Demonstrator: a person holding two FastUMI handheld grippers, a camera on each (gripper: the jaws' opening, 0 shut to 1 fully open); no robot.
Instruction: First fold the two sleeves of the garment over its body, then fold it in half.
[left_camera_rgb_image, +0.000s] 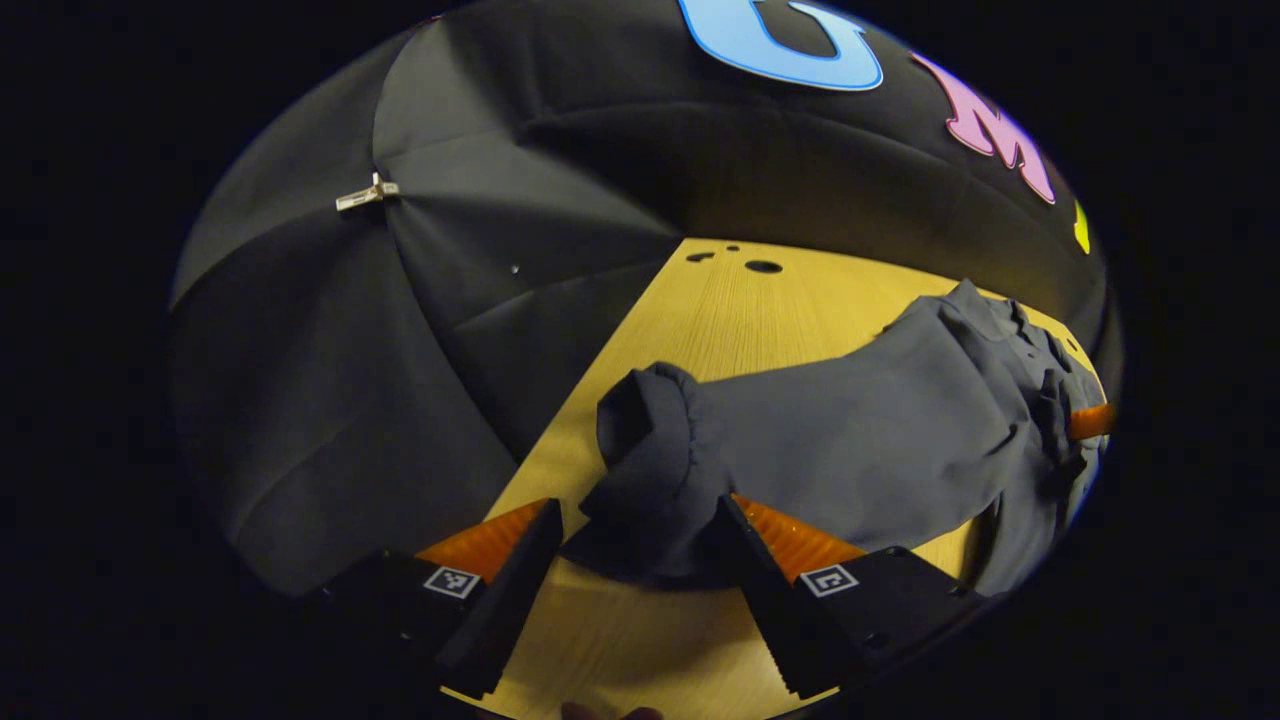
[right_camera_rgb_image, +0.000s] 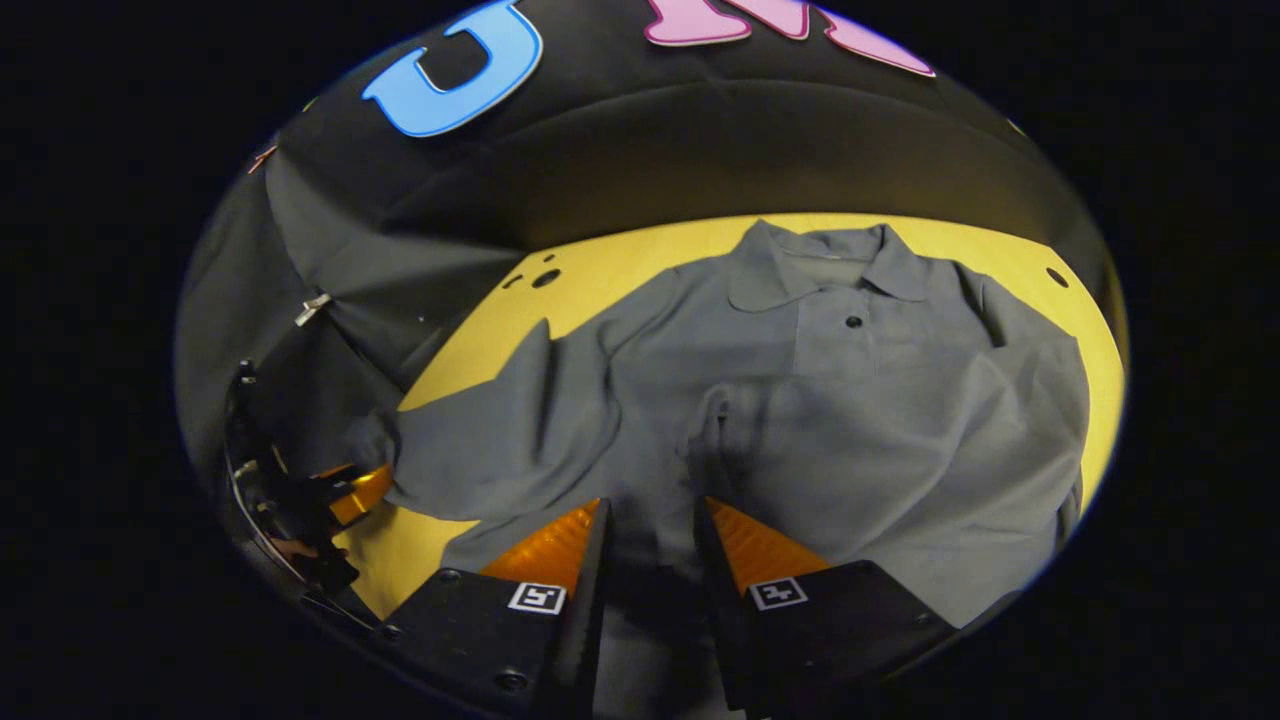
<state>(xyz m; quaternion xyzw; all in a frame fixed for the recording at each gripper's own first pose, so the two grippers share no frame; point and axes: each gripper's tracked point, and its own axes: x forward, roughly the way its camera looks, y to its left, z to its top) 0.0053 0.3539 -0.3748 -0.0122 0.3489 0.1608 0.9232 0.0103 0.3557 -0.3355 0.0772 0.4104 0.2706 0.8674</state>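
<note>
Two gripper-mounted fisheye views, both low over the wooden table (left_camera_rgb_image: 740, 300)

The left gripper view sits close at a sleeve cuff (left_camera_rgb_image: 650, 440), looking along the sleeve toward the body. The right gripper view looks over the garment (right_camera_rgb_image: 800, 420) toward its collar — both share the shirt, the tabletop and the booth wall (right_camera_rgb_image: 620, 170).
</note>
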